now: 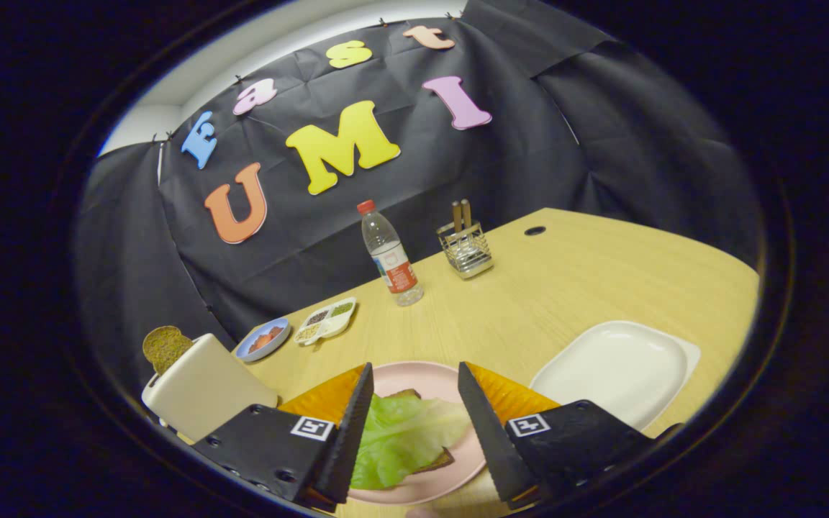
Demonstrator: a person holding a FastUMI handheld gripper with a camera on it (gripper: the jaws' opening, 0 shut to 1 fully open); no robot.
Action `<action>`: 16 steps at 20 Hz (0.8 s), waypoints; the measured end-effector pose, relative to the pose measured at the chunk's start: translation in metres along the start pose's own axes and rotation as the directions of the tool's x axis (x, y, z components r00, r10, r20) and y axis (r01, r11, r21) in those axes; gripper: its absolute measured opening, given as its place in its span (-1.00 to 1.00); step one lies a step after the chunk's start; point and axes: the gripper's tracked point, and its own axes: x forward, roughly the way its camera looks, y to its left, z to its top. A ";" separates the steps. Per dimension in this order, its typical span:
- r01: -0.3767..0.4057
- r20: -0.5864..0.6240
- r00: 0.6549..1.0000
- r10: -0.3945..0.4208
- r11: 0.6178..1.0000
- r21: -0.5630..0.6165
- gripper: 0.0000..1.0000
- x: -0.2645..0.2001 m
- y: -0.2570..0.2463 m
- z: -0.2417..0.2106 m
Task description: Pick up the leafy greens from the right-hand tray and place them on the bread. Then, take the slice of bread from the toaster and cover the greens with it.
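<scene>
Open, empty gripper hovers over lettuce leaf on bread — a careless lift toward the toaster could drag the leaf off.

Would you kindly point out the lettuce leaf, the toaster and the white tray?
lettuce leaf (404,435), gripper view, middle of the leaf
toaster (202,392), gripper view, its front wall
white tray (619,367), gripper view, its bare bottom

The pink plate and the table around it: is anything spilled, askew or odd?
Nothing stands out. The greens lie on the bread on the pink plate, between the open gripper fingers; the water bottle stands upright.
</scene>
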 end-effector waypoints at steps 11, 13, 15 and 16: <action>0.056 0.296 0.955 0.022 0.965 -0.254 0.91 -0.091 0.113 0.072; 0.023 0.286 0.957 0.050 0.968 -0.249 0.91 -0.095 0.146 0.069; -0.003 0.274 0.958 0.080 0.963 -0.268 0.90 -0.093 0.177 0.065; -0.010 0.269 0.959 0.087 0.961 -0.276 0.91 -0.093 0.191 0.060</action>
